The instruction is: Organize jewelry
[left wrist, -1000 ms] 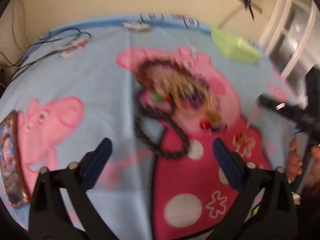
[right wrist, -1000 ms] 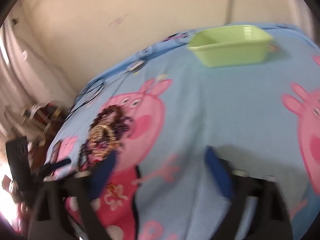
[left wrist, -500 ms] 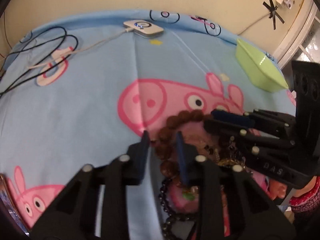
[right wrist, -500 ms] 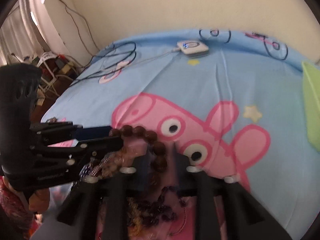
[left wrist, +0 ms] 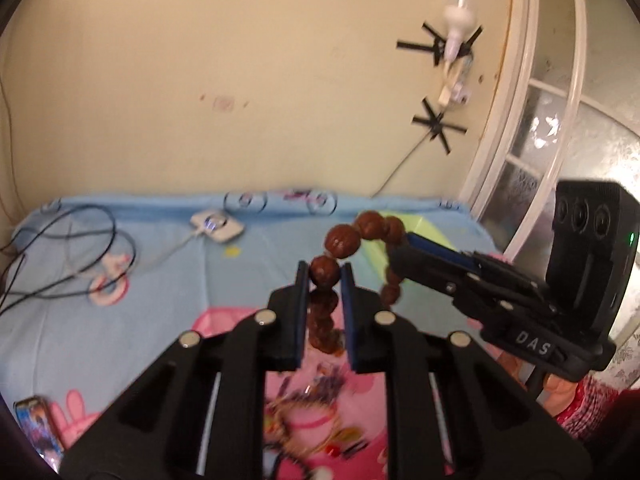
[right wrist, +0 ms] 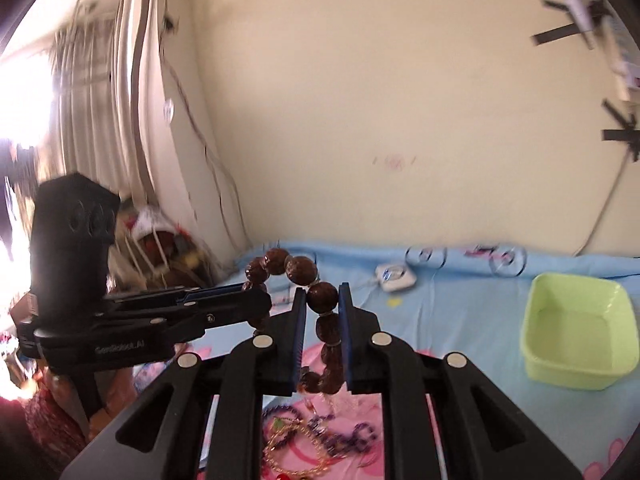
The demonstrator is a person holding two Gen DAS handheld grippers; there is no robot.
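A bracelet of big brown wooden beads (left wrist: 342,240) hangs in the air between both grippers, above the bed. My left gripper (left wrist: 324,272) is shut on one bead of it. My right gripper (right wrist: 322,294) is shut on another bead (right wrist: 322,295) of the same bracelet; it shows from the side in the left wrist view (left wrist: 404,252). The left gripper shows from the side in the right wrist view (right wrist: 256,300). The rest of the jewelry pile (right wrist: 304,440) lies on the pink print below: gold chain, purple beads, red stones.
A light green plastic tub (right wrist: 576,332) stands on the blue cartoon-pig sheet (left wrist: 160,292) to the right. A white charger puck (left wrist: 216,226) and black cables (left wrist: 60,256) lie at the far left. A picture card (left wrist: 38,432) lies at the near left edge.
Both grippers closed on the brown bead bracelet and lifted it off the jewelry pile into the air. The views tilted up toward the wall.
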